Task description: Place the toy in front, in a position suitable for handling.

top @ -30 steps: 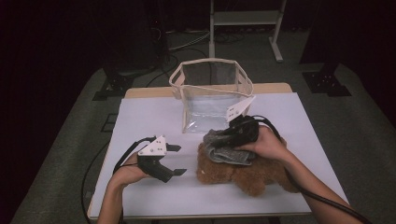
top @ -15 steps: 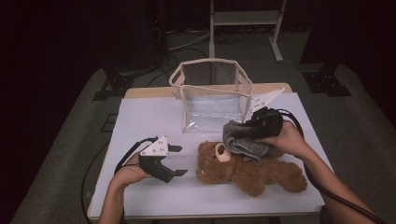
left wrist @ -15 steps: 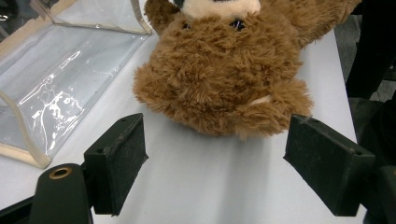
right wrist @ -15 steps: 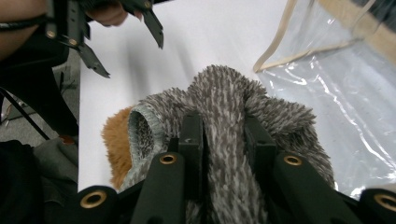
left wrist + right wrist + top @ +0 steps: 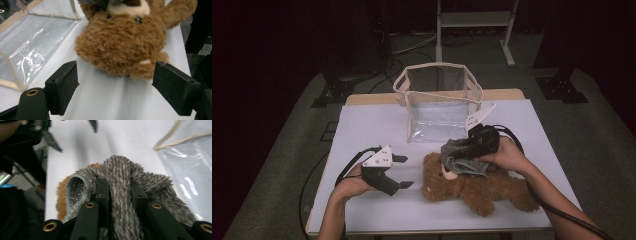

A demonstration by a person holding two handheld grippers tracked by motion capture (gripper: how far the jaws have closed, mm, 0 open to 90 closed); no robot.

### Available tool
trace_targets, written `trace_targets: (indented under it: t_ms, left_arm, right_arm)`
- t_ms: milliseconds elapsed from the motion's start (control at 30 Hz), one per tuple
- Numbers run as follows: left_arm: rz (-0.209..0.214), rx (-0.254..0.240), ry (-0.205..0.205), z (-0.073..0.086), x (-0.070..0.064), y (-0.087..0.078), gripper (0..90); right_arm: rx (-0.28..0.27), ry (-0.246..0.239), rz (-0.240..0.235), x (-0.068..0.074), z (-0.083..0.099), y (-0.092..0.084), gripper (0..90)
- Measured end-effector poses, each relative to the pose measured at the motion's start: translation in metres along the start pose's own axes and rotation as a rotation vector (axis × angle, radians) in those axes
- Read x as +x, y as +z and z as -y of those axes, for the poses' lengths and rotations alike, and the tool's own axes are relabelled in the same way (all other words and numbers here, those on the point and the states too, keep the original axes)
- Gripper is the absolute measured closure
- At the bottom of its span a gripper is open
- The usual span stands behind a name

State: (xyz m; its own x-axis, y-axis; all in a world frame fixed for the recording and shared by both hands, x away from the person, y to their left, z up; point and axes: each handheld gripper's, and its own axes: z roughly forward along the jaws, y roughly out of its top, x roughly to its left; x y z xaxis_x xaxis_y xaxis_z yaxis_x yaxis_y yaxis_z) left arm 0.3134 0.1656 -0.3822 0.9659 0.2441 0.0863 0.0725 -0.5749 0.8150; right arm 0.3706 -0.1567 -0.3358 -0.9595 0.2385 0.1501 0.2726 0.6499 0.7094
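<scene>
A brown teddy bear (image 5: 482,187) lies on its back on the white table, its head (image 5: 120,42) toward my left gripper. My right gripper (image 5: 464,150) is shut on a grey fuzzy knit cloth (image 5: 459,160), held against the top of the bear's head. In the right gripper view the cloth (image 5: 120,177) is bunched between the two black jaws (image 5: 120,192), with brown fur (image 5: 61,197) just below it. My left gripper (image 5: 407,172) rests open on the table left of the bear, its pads (image 5: 65,87) apart with nothing between them.
A clear plastic bag with a cream trim (image 5: 439,102) stands open behind the bear; its wall (image 5: 32,42) is close to my left gripper and also near the right (image 5: 190,170). The table's front edge (image 5: 437,230) runs just below the bear. Dark floor surrounds the table.
My right gripper swung right with the grey cloth, uncovering the bear's face, then came back left and down onto the bear's head. The left gripper stayed put.
</scene>
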Motion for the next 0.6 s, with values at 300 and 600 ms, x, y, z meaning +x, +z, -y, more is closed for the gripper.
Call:
trace_targets:
  t_ms: [300,600]
  left_arm:
    - [0.022,0.0,0.007,-0.002,-0.002,0.005,19.8]
    - [0.089,-0.003,0.049,-0.01,-0.012,0.022,19.8]
  right_arm:
    - [0.02,-0.025,-0.074,0.012,-0.009,0.017,72.4]
    - [0.028,-0.028,-0.105,0.009,-0.02,0.043,72.4]
